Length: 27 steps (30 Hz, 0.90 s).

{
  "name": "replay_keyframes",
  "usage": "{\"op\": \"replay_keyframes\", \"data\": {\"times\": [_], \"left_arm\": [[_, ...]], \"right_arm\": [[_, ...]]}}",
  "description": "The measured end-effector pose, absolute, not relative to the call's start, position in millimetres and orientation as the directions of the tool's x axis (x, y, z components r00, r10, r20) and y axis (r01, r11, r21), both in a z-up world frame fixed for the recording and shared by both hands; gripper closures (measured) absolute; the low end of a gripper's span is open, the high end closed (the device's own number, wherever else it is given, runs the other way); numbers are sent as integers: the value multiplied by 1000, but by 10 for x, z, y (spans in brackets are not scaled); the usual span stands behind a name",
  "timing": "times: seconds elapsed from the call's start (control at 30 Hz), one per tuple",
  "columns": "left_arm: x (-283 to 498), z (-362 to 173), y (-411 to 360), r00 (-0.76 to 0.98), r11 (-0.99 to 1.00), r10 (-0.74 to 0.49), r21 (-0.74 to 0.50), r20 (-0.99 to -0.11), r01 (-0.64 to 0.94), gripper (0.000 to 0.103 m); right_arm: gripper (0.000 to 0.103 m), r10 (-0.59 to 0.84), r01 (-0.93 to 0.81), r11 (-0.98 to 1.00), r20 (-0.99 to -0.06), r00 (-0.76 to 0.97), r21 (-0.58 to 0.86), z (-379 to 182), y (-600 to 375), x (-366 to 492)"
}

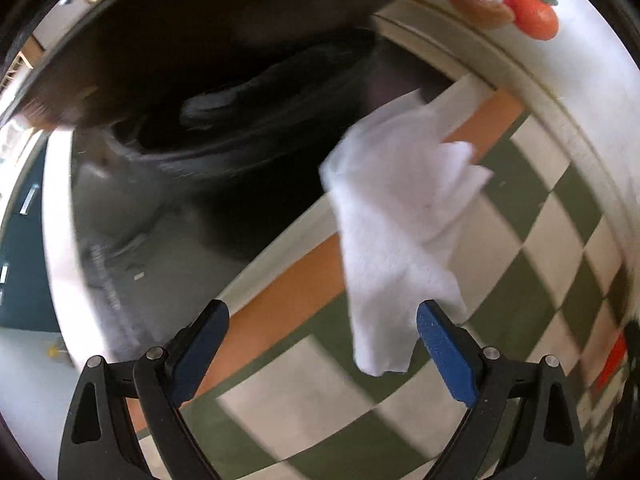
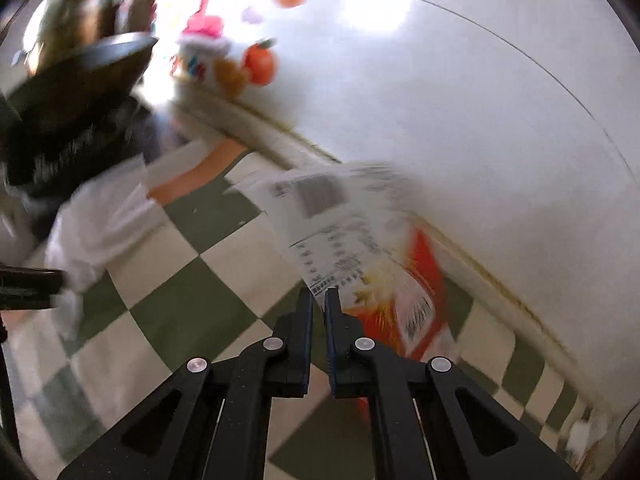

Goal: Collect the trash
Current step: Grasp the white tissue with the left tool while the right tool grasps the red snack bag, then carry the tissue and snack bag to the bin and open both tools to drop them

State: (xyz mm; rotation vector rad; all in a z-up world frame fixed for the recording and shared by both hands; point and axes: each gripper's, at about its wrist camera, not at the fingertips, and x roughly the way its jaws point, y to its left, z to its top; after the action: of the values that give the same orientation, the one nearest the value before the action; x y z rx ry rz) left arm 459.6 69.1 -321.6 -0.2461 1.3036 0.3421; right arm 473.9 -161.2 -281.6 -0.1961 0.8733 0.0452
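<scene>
Two pieces of trash were in play above the checkered floor (image 1: 520, 280).
The left claw (image 1: 322, 344) was spread wide, the white tissue (image 1: 396, 216) seen loose between its pads, just beside the open black bin (image 1: 224, 120); a drop seemed underway. The right claw (image 2: 319, 300) was pinched nearly closed on a printed receipt (image 2: 328, 220). Next, the receipt would likely need carrying over the bin's mouth and releasing.

Tissue (image 1: 400, 216) between trash bin (image 1: 224, 128) and fridge (image 1: 580, 92).
</scene>
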Motion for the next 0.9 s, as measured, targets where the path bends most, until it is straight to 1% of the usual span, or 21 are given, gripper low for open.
{"op": "replay_keyframes", "data": {"times": [0.03, 0.07, 0.1, 0.13, 0.17, 0.3, 0.4, 0.5, 0.63, 0.77, 0.9], "left_arm": [[4640, -3224, 660, 231, 927, 94, 0, -969, -375, 15], [4694, -3240, 626, 231, 931, 74, -16, -970, -364, 40], [4738, -3264, 602, 222, 935, 56, -27, -973, -354, 60], [4770, -3291, 582, 211, 938, 30, -45, -977, -343, 95], [4779, -3298, 571, 210, 940, 7, -65, -978, -336, 102], [4674, -3094, 519, 278, 948, 31, -60, -960, -313, 103], [4451, -2864, 460, 326, 955, 39, -61, -945, -290, 103], [4184, -2614, 522, 366, 961, 51, -54, -929, -271, 103], [3624, -2292, 621, 409, 966, 75, -35, -909, -256, 103], [3072, -2121, 1186, 432, 960, 106, -21, -896, -281, 103], [2438, -2008, 1736, 430, 940, 145, -11, -891, -340, 103]], "right_arm": [[98, -25, -107, 987, -771, 637, -120, -2770, -1681, 4732], [98, -11, -96, 991, -776, 630, -92, -2735, -1737, 4725], [98, 5, -83, 995, -782, 624, -60, -2706, -1809, 4724], [98, 22, -72, 997, -786, 618, -29, -2669, -1874, 4718], [98, 41, -63, 998, -788, 614, 3, -2624, -1936, 4701], [101, 108, -37, 994, -787, 608, 107, -2468, -2097, 4616], [103, 169, -29, 981, -776, 608, 191, -2290, -2151, 4474], [103, 232, -38, 964, -759, 608, 264, -2114, -2160, 4307], [103, 320, -69, 934, -738, 595, 350, -1916, -2098, 4024], [103, 421, -125, 895, -722, 549, 428, -1786, -1820, 3695], [103, 517, -213, 852, -704, 487, 479, -1681, -1301, 3320]]}}
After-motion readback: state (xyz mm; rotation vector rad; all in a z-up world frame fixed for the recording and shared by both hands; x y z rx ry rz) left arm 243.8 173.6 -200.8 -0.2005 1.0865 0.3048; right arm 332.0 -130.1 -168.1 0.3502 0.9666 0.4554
